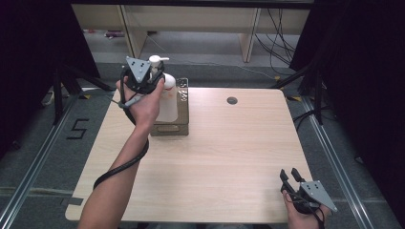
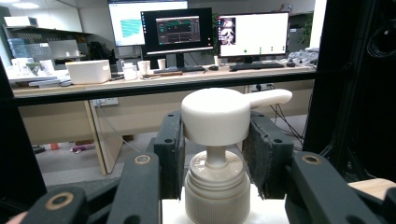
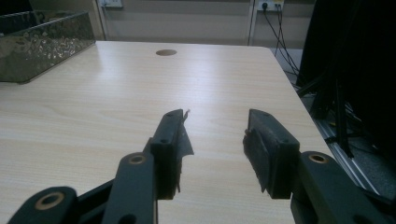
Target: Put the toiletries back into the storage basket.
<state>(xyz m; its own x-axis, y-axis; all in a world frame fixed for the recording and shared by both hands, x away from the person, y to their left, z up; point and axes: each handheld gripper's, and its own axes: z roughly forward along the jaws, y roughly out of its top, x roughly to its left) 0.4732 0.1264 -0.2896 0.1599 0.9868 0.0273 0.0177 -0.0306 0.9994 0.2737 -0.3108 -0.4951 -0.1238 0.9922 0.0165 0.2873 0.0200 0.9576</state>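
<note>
Pump bottle (image 1: 165,98) upright, spout (image 1: 162,59) rightward

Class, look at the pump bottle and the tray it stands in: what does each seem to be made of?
Pump bottle: probably plastic, matte off-white; the ribbed collar and smooth head look moulded.
Tray: possibly clear or smoked plastic, glossy; its wall looks see-through with speckled glints, so glass can't be ruled out.

White pump bottle (image 1: 165,98), upright, standing in the dark tray (image 1: 183,102) at my table's far left. Pump head (image 2: 217,116) rounded, its spout pointing right in my left gripper view; ribbed cream collar (image 2: 215,186) below.
</note>
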